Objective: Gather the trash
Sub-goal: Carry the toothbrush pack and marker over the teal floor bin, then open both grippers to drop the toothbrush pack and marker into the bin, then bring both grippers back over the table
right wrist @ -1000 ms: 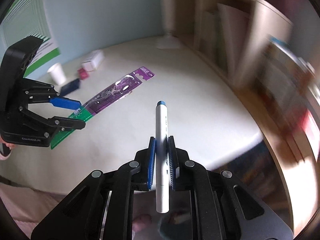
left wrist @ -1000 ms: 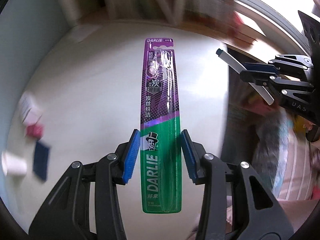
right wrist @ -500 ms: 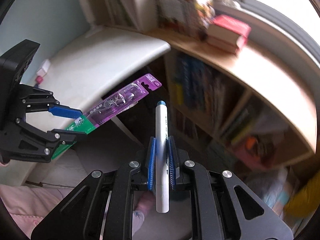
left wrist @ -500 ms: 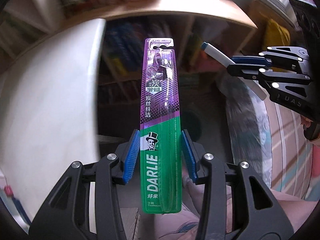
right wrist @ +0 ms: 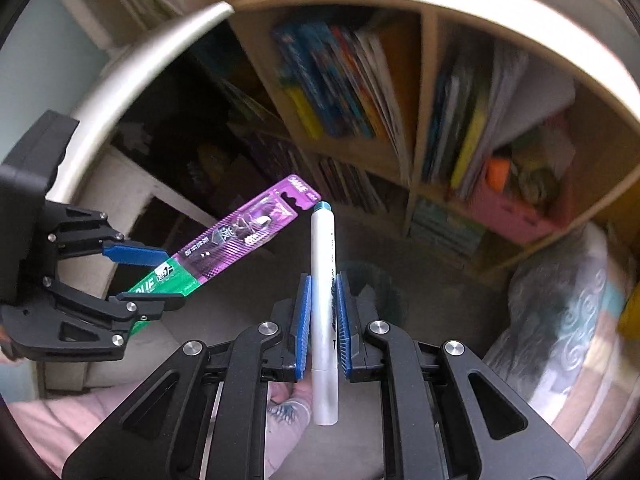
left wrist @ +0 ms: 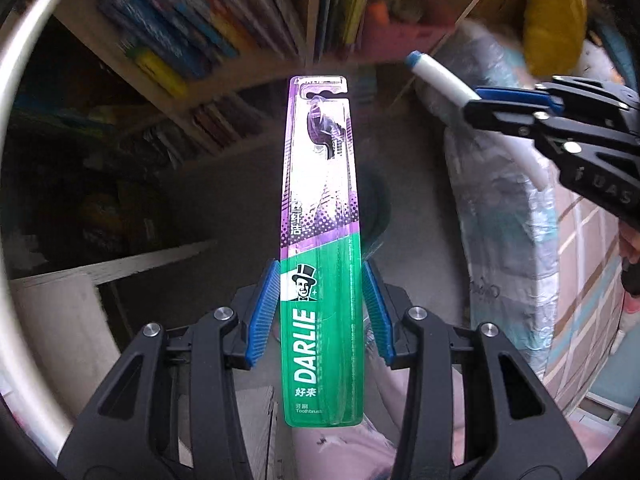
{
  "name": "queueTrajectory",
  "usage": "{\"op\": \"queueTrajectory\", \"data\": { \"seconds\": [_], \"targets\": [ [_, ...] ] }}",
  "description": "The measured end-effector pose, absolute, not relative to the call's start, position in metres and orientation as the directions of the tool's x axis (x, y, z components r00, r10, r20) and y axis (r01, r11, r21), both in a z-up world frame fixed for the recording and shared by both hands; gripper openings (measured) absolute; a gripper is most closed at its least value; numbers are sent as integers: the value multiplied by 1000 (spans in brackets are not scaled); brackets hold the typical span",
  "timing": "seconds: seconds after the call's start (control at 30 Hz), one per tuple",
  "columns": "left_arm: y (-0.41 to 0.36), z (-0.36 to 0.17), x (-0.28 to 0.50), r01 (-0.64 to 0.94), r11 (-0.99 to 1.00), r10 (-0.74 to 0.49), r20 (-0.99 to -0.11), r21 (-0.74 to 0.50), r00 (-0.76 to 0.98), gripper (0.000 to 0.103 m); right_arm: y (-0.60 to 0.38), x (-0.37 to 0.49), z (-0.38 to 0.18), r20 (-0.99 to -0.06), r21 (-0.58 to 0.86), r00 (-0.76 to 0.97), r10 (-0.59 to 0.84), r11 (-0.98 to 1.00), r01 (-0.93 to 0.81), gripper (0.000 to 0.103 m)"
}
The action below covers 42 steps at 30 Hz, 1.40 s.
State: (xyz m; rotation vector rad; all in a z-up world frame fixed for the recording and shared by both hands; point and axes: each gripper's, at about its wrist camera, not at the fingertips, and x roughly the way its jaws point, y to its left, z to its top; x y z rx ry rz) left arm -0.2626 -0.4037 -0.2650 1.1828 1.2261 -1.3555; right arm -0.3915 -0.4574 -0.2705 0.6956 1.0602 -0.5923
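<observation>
A purple and green Darlie toothbrush pack (left wrist: 320, 240) stands upright between the blue pads of my left gripper (left wrist: 320, 280), which is shut on the pack's green lower half. My right gripper (right wrist: 323, 284) is shut on a white marker (right wrist: 323, 264) with a blue cap, its tip pointing away from the camera. In the right wrist view the left gripper (right wrist: 170, 280) holds the pack (right wrist: 240, 236) slanting up to the right, its top close to the marker's cap. The left wrist view shows the right gripper (left wrist: 476, 104) and marker (left wrist: 436, 76) at upper right. Below both lies a dark round container (right wrist: 380, 288), mostly hidden.
A wooden bookshelf (right wrist: 416, 168) full of books stands ahead, with a pink box (right wrist: 516, 212) in a lower cubby. The white table edge (right wrist: 132, 72) curves at upper left. A plastic-wrapped bundle (left wrist: 500, 208) sits to the right. A person's pink-clad leg (left wrist: 340, 452) is below.
Both grippers have swung off the white tabletop and sunk down beside it, now facing the bookshelf and floor. The pack and the marker stay gripped as before.
</observation>
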Motion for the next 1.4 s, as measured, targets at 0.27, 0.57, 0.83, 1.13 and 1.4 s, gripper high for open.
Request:
{"op": "queueTrajectory", "data": {
  "seconds": [0.27, 0.57, 0.83, 1.13, 1.4],
  "targets": [
    [-421, -376, -280, 987, -81, 98, -986, -141, -133, 40, -460, -403, -394, -939, 292, 343, 2, 531, 795, 14],
    [-437, -444, -296, 988, -60, 131, -983, -141, -132, 74, -469, -410, -456, -947, 289, 320, 11, 464, 837, 42],
    [-439, -413, -302, 989, -115, 86, -993, -90, -81, 77, -477, -432, -423, -938, 286, 343, -46, 458, 842, 57],
    [-433, -310, -280, 994, -60, -53, -994, -88, -91, 78, -477, -420, -326, -910, 280, 400, -105, 556, 782, 66],
    [-397, -192, -221, 993, 90, -218, -975, -72, -51, 86, -468, -351, -214, -840, 277, 529, -115, 749, 602, 79]
  ]
}}
